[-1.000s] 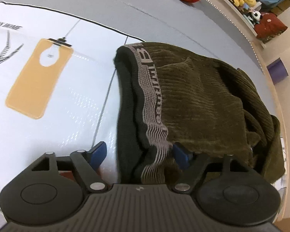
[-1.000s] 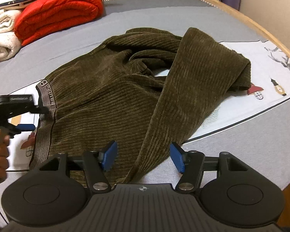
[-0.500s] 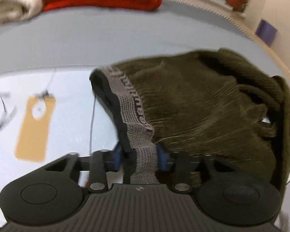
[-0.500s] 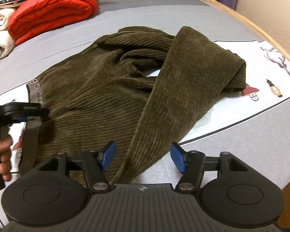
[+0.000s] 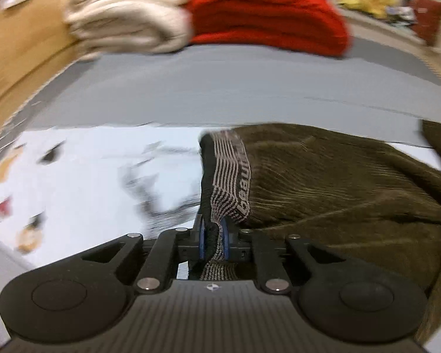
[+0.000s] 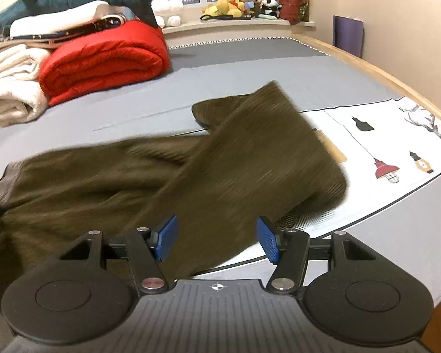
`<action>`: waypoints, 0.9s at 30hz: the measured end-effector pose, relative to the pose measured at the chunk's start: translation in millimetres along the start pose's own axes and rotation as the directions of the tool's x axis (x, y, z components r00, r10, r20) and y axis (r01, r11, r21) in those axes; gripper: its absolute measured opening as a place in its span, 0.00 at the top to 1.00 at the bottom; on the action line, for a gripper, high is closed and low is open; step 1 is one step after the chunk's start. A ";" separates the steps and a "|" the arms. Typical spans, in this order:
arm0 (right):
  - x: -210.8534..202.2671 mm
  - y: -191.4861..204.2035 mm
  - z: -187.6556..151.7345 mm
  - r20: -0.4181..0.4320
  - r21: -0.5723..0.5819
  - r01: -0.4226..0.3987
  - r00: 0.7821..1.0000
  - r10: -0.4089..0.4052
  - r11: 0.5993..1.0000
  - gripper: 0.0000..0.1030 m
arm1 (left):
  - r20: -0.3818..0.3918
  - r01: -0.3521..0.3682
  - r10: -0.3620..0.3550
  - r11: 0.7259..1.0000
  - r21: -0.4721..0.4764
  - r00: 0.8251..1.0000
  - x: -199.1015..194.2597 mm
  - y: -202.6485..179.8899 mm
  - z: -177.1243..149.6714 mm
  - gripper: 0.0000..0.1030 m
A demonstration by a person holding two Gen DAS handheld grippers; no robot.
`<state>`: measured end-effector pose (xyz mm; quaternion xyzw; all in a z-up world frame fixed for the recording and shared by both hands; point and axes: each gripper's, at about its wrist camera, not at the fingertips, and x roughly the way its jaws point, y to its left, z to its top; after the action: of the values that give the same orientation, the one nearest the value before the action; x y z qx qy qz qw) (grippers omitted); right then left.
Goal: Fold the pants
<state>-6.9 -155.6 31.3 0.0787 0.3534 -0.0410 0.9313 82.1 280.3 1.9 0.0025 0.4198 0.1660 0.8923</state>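
between the left gripper's (image 5: 213,239) jaws, which have just been closing, sits the waistband (image 5: 230,173) of the pants (image 6: 108,182), pinched. the right gripper (image 6: 217,239) stands half open over a leg, gripping nothing. the pants lie on the bed (image 6: 250,67).

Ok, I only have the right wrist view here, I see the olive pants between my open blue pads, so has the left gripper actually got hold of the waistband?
Observer: Yes. The left gripper has just been closing and is now shut on the waistband, with the striped elastic pinched between its blue pads.
Operator: Is the waistband flat on the bed?
Observer: No, it stands up from the pads, with its dark inner side facing the white printed sheet.
Operator: And the right gripper?
Observer: The right gripper is open; a leg of the pants lies between its pads, not pinched.
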 end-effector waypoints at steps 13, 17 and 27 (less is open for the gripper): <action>-11.6 -29.3 41.3 0.057 0.003 0.003 0.998 -0.004 1.000 0.48 | 0.107 0.231 -0.218 0.965 -0.126 0.970 -89.7 10.8 27.3 0.74; -0.2 -54.3 64.7 0.121 -0.077 0.019 0.993 -0.009 0.997 0.57 | 0.095 0.405 -0.401 0.914 -0.024 0.911 -111.8 -42.3 8.2 0.72; 69.1 -117.2 54.5 -0.187 0.065 0.034 0.982 -0.021 0.997 0.70 | -0.202 0.558 -0.533 0.824 0.097 0.822 -40.7 -198.4 -15.9 0.23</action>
<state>64.8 -282.0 11.8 0.1089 0.4382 -0.0582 0.8904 104.4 78.6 -6.5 -0.0639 0.4871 -0.1294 0.8614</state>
